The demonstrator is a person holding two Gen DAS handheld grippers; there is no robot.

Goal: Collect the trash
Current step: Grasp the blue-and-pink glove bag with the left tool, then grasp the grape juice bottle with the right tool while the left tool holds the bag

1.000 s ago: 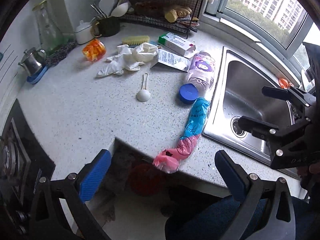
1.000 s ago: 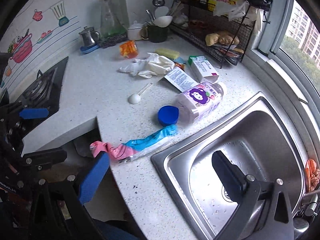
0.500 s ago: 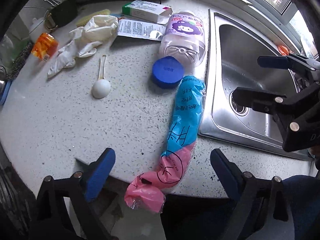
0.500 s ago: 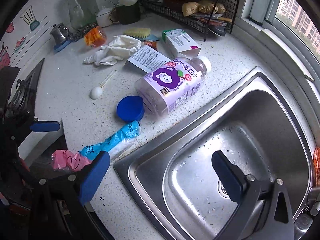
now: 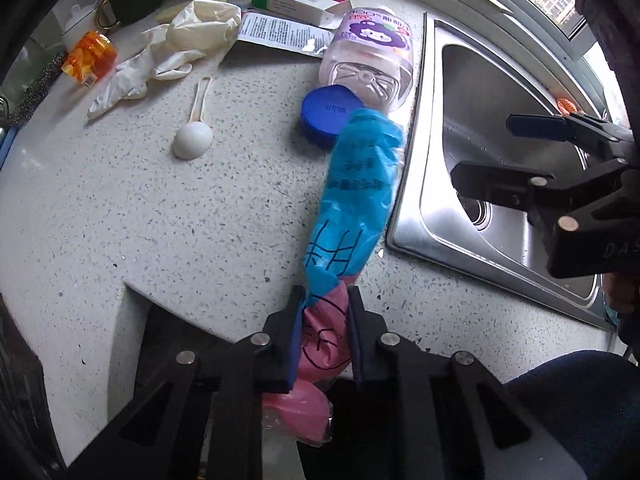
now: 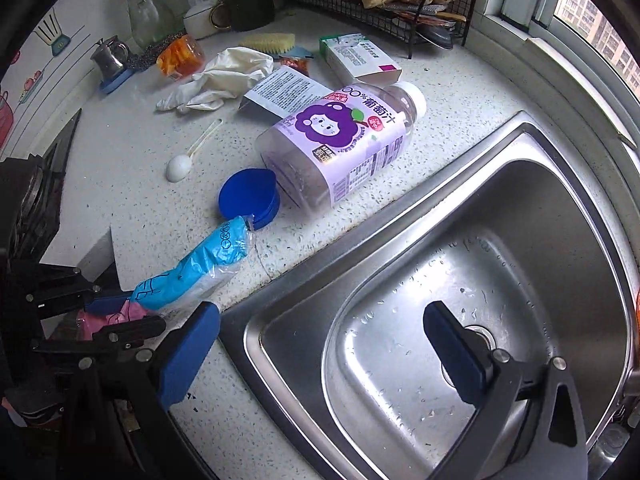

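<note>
The left gripper [image 5: 324, 332] has just been closing its jaws, which now clamp the pink end of the rolled trash bags [image 5: 352, 200] at the worktop [image 5: 160, 220] edge. The right gripper [image 6: 320, 344] hangs released over the sink [image 6: 520, 200]. Nothing is collected yet: bottle [image 6: 340, 148], blue lid [image 6: 248, 196], gloves [image 5: 180, 44], spoon [image 5: 192, 140] and carton [image 6: 356, 58] remain.

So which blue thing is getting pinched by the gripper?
The long blue and pink bag roll. The left gripper has just closed on its pink end at the counter edge. The round blue lid lies untouched beside the juice bottle.
</note>
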